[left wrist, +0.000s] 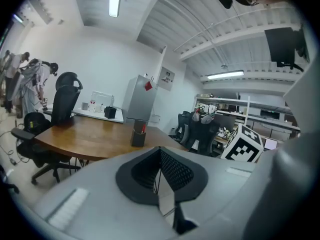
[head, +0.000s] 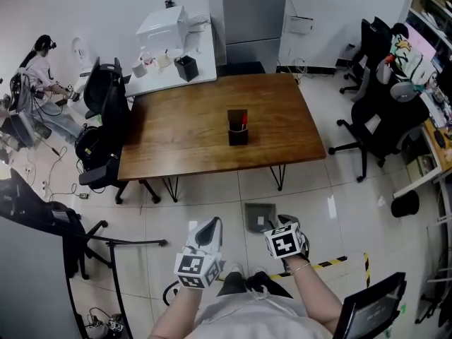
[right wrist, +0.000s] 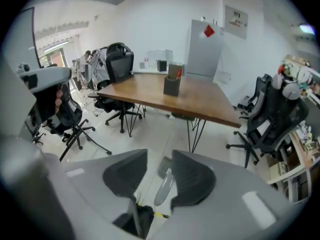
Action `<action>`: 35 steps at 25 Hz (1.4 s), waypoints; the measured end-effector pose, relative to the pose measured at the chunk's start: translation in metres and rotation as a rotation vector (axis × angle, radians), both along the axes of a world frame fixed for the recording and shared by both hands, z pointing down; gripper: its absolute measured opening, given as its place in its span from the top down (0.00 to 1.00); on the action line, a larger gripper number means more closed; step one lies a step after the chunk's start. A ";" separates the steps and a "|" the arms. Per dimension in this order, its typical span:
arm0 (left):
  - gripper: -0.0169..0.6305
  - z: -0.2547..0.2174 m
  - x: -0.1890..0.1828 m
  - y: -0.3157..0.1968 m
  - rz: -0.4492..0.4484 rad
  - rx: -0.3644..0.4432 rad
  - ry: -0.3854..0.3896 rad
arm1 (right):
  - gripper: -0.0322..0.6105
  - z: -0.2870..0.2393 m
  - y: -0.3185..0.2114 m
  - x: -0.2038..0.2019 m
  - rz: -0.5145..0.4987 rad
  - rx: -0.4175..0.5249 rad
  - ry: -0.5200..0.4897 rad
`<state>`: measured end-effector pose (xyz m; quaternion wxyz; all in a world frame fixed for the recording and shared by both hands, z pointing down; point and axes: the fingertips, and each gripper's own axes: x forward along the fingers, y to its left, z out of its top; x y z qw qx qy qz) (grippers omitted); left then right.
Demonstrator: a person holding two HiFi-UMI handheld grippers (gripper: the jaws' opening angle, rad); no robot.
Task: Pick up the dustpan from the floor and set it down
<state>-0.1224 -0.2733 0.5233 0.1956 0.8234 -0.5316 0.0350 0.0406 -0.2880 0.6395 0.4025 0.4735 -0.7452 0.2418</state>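
Where the room opens out, a brown table [head: 212, 129] fills the middle, bare but for one small thing. Behind it a white desk [head: 169, 78] stands by the wall, with a black chair [head: 104, 90] at its left end. A white box [head: 164, 27] sits shut on the desk.

On the tiled floor [head: 205, 203], just short of the table's near edge, the grey dustpan [head: 258, 216] lies flat, with its pan toward the table. The right gripper [right wrist: 160, 156] hangs over it, tilted down, with its jaws a little apart. The dustpan's handle shows through the gap between them, down on the floor, and the pads do not press on it. The left gripper [left wrist: 160, 150] is held beside it, nearly level, its jaws together with nothing between them.

On the desk's right end stands a black bin [head: 186, 68]; I cannot see what is in it. Near the table's middle a black holder [head: 238, 131] stands upright. A few cups [head: 140, 68] sit left of the bin. In the holder, a red pen [head: 244, 121] leans at the right side.
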 end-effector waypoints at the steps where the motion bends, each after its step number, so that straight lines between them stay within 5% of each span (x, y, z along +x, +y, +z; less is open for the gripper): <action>1: 0.95 -0.006 0.004 0.005 0.002 0.009 0.007 | 0.78 -0.014 0.004 0.002 0.004 0.039 -0.006; 2: 0.95 -0.012 0.008 0.012 0.004 0.021 0.010 | 0.93 -0.025 0.010 0.003 -0.001 0.068 -0.016; 3: 0.95 -0.019 0.013 0.020 0.005 0.032 0.010 | 0.95 -0.034 0.019 0.005 -0.017 0.081 -0.029; 18: 0.95 -0.064 0.095 0.200 -0.107 0.067 0.007 | 0.95 -0.130 0.195 0.051 -0.222 0.172 -0.201; 35: 0.95 -0.089 0.095 0.238 -0.056 0.064 -0.025 | 0.95 -0.176 0.243 0.040 -0.228 0.317 -0.244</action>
